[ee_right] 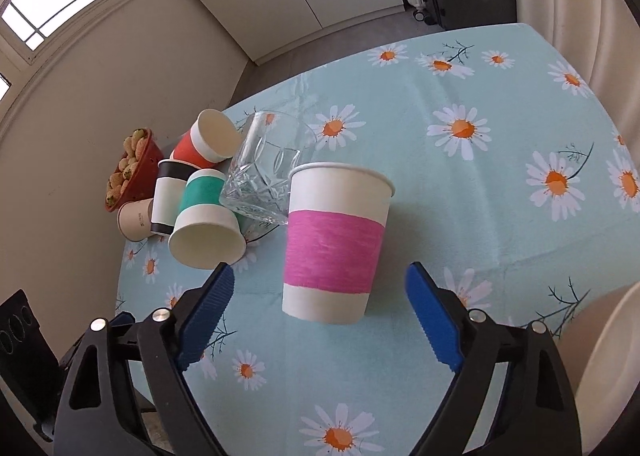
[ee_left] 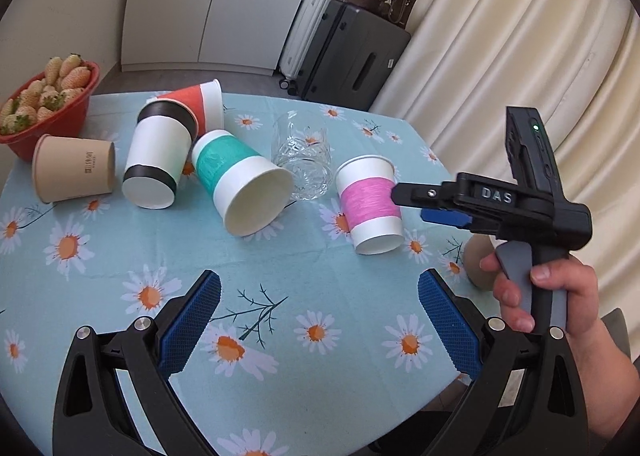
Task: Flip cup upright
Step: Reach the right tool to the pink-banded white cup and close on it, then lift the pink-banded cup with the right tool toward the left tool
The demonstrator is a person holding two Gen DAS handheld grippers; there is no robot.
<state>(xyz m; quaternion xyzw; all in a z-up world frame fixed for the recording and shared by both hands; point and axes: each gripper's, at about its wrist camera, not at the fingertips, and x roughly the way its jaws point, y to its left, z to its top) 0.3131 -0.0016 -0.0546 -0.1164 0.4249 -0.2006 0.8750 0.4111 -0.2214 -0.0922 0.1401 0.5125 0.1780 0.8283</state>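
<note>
Pink-banded paper cup [ee_right: 334,242] stands upright just ahead of the right gripper [ee_right: 320,320], fingers spread, not touching. Left gripper [ee_left: 320,320] spread, well back. Risk: a finger nudging it over into the glass tumbler [ee_right: 266,172] behind.

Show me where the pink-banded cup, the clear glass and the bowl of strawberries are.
pink-banded cup [ee_right: 332,248]: right wrist view, on its pink band.
clear glass [ee_left: 304,160]: left wrist view, on its cut side wall.
bowl of strawberries [ee_left: 60,124]: left wrist view, on its red outer wall.

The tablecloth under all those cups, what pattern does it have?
Light blue tablecloth with white, orange-centred daisies; clearest in the right wrist view.
</note>
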